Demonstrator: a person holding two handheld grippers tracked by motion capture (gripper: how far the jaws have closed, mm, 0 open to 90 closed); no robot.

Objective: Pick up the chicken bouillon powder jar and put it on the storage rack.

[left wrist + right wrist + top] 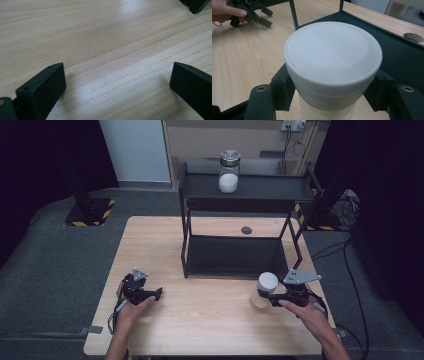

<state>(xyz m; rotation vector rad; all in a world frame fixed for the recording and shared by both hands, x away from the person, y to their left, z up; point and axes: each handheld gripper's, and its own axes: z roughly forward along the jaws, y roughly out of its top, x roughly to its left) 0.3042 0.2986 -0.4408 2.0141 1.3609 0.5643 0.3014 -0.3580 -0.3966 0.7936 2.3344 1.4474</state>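
A cream jar with a white lid [268,283] stands on the wooden table [200,315] near the front right, just ahead of the black rack. My right gripper [263,295] comes in from the right and is shut on it, one jaw on each side below the lid. In the right gripper view the lid [333,52] looms large, with both jaws of the right gripper [332,96] pressed to the jar's neck. My left gripper [159,293] rests on the table at the front left, held by a hand. Its jaws [117,82] stand wide apart over bare wood.
A black two-tier rack [235,255] stands at the table's middle back. A glass jar of white powder with a metal lid [229,171] sits on its top shelf. A small dark disc [246,230] lies on the table behind the lower tray.
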